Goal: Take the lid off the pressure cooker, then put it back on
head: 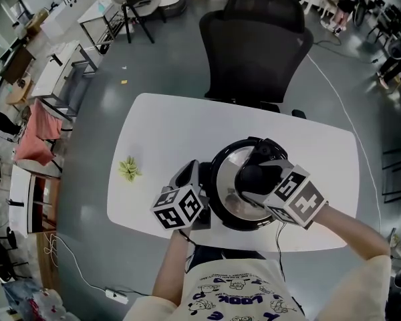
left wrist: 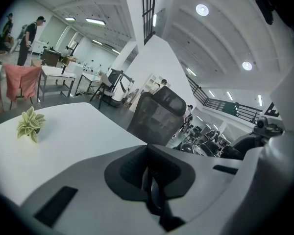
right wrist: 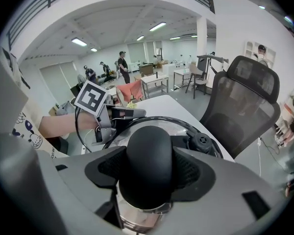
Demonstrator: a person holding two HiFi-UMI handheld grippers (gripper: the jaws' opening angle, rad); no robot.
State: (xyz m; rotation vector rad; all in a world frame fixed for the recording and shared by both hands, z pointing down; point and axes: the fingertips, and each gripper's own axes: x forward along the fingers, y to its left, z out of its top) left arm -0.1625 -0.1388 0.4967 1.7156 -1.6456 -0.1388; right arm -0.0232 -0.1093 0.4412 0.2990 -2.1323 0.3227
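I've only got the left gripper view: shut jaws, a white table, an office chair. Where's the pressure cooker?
Observer: Right beside you. In the head view the pressure cooker stands near the front edge of the table, and the left gripper is at its left rim.
Operator: Is the lid on?
Observer: Yes, the steel lid sits on the pot. I can't tell whether it is locked.
Operator: And my right gripper?
Observer: The right gripper is closed on the black knob of the lid, one pad on each side.
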